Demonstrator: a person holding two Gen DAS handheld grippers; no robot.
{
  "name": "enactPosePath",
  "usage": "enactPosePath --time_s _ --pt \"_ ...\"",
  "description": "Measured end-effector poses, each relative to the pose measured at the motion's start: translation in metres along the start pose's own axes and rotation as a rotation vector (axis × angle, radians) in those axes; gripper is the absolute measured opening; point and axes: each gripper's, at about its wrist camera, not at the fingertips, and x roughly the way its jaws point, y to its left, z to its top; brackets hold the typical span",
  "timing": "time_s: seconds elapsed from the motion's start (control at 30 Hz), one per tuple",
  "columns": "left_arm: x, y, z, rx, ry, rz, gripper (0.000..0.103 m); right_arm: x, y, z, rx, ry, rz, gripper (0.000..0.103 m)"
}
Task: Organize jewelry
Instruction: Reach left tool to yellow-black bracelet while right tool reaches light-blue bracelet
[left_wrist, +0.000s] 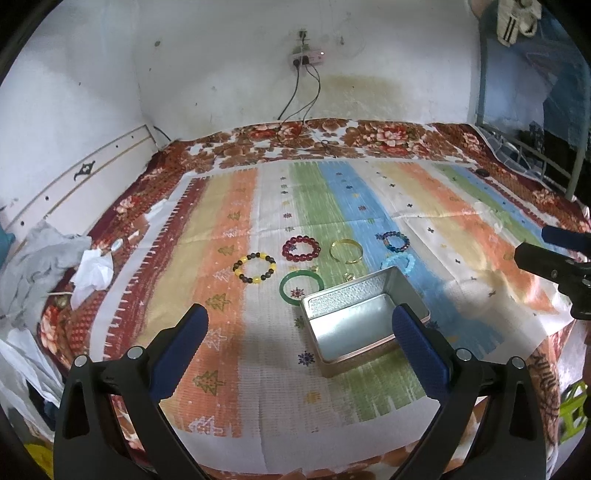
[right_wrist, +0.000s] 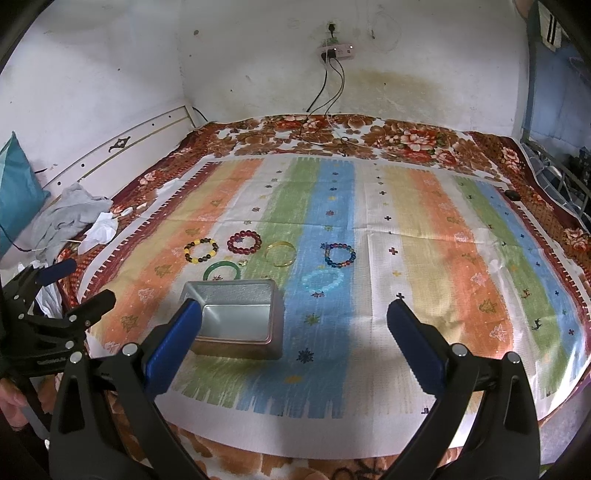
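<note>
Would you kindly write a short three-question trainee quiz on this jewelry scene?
1. True or false: the metal tin already holds a bracelet.
2. Which piece lies nearest the tin's far left corner? A) green bangle B) gold cuff C) light blue bracelet
3. Fill in: both the left gripper and the right gripper are ____.

Key: 1 false, the tin looks empty; 2 A; 3 open, holding nothing.

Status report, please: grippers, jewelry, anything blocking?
Left gripper and right gripper open, empty. Open silver metal tin empty; six bracelets beyond it. Nothing blocking.
</note>
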Motion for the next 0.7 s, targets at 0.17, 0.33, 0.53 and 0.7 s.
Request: enactPosePath --time_s 0.17,0.33,0.53,0.7 --pt "0.013 -0.001 0.003 -0.003 0.016 -0.001 0.098 0.013 -0.002 0.005 -0.002 0.012 0.006 0.099" --pt "0.034 0.005 0.011 -0.001 0.029 -0.021 0.098 0.032 -0.010 0.010 -0.002 0.048 0.040 0.099" --pt "0.059 0.013 0.024 0.008 0.041 -0.044 0.098 0.055 -0.024 0.018 0.008 0.067 0.023 0.099" --pt "0.088 0.019 0.034 0.027 0.078 -0.073 0.098 0.087 -0.036 0.026 0.001 0.127 0.029 0.099"
